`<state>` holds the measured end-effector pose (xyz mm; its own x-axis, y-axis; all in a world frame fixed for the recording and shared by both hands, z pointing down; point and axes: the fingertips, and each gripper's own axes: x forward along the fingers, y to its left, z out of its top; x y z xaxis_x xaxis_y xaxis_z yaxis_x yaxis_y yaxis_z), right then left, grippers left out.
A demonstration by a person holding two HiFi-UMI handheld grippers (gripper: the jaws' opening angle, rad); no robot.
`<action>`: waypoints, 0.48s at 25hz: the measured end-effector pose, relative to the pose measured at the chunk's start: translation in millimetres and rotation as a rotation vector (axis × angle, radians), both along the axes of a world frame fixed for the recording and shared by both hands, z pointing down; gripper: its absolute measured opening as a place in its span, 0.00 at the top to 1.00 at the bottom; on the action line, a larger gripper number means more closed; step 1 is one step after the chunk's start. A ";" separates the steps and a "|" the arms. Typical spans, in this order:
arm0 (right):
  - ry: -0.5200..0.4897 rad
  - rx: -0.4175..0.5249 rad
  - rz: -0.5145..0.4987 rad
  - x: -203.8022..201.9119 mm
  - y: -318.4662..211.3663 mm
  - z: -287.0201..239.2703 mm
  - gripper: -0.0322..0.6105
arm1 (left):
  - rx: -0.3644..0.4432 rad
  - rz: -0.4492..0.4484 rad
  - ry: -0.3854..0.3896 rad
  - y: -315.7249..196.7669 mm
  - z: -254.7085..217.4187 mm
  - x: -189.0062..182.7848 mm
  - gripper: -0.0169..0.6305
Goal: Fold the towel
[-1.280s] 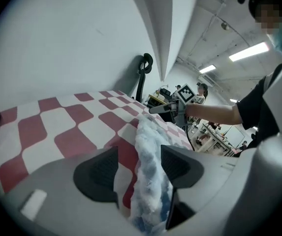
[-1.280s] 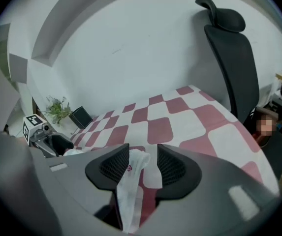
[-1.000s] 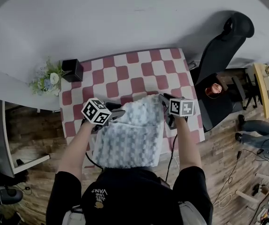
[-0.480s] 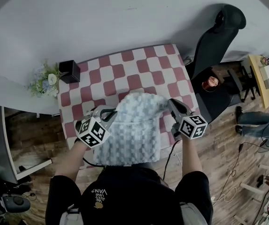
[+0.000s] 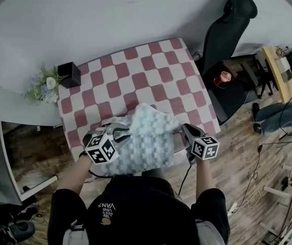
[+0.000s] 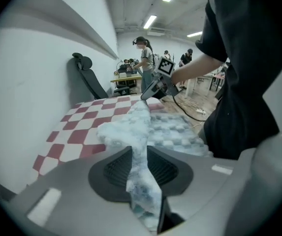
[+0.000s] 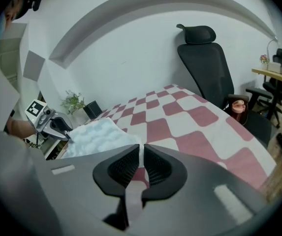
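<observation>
The towel [image 5: 146,139], pale blue-grey with a checked weave, lies bunched against the near edge of the table [image 5: 135,70], about midway between its near corners. Part of the towel hangs over that edge toward the person. The table wears a red-and-white chequered cloth. The left gripper [image 5: 123,134] pinches the towel's left side: in the left gripper view a thick fold of the fabric runs up between the two pads, which press on it from both sides. Its jaws have just been closing on the cloth, then easing slightly wider, with the towel between them. The right gripper [image 5: 184,129] holds the towel's right side, toward the near right corner. In the right gripper view its jaws stand almost together with a thin pale strip of towel clamped between them; they have just been closing. Between the two grippers the cloth rises off the table in a rumpled hump. At the far left corner stand a small black box [image 5: 69,74] and, just beyond the left edge, a bunch of flowers [image 5: 43,86]. A black office chair [image 5: 227,24] stands off the table's right edge.
</observation>
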<state>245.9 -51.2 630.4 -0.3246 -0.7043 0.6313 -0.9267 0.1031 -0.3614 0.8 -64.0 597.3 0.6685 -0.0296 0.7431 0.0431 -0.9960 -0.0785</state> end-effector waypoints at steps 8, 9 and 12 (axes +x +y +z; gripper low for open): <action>0.032 -0.054 0.028 7.1 23.4 14.9 0.90 | -0.029 -0.201 0.209 -68.4 -39.6 -1.6 0.80; 0.031 -0.056 0.029 6.7 24.5 16.0 0.90 | -0.035 -0.231 0.209 -81.2 -35.9 -0.8 0.80; 0.026 -0.058 0.031 5.7 27.0 18.0 0.90 | -0.120 -0.269 0.158 -104.1 -8.3 9.7 0.80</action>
